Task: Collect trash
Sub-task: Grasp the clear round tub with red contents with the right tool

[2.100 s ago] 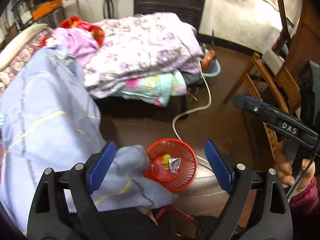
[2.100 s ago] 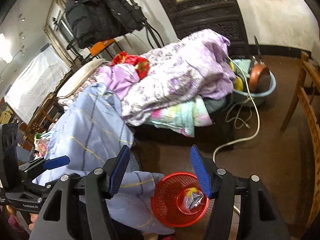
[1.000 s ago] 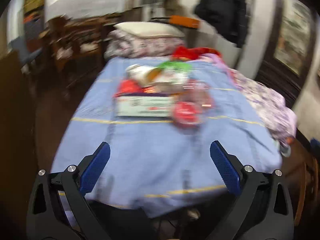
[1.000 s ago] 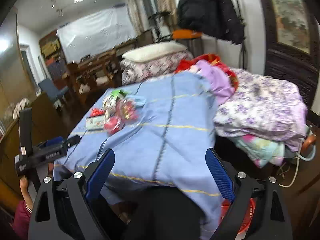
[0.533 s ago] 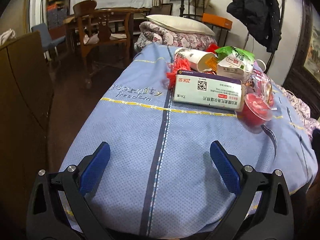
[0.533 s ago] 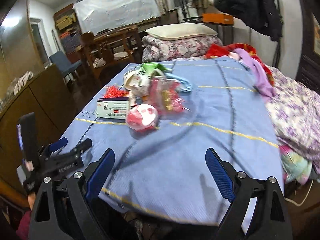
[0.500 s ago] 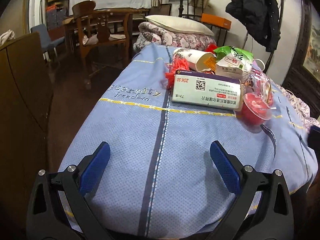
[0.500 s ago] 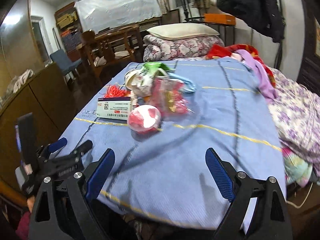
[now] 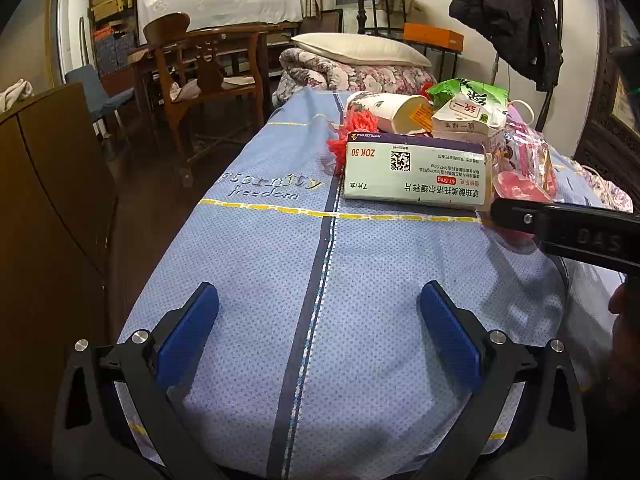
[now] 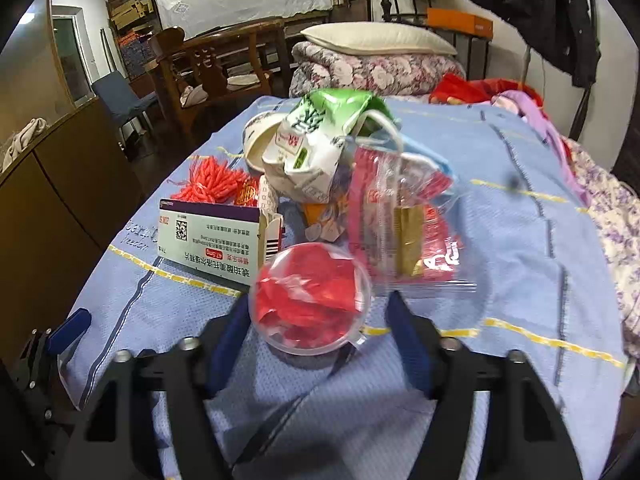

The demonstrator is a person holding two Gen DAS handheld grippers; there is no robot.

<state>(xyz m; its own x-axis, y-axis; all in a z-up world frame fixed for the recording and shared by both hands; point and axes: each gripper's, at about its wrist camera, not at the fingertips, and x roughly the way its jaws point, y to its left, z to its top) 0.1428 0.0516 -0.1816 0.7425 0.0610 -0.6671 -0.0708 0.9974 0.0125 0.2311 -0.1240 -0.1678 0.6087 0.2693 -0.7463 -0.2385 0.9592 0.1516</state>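
Right wrist | right gripper (image 10: 318,324) fingers closing, clear cup (image 10: 309,300) between, untouched | left gripper (image 9: 318,332) fingers spread, empty

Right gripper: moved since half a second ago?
Yes. The right gripper has closed in on the trash pile; the clear cup of red scraps now sits between its fingers, jaws having just been closing.

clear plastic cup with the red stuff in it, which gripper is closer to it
Right. The right gripper has the clear cup between its fingers, which have just been closing. The left gripper hovers open over bare blue cloth, well short of the trash pile.
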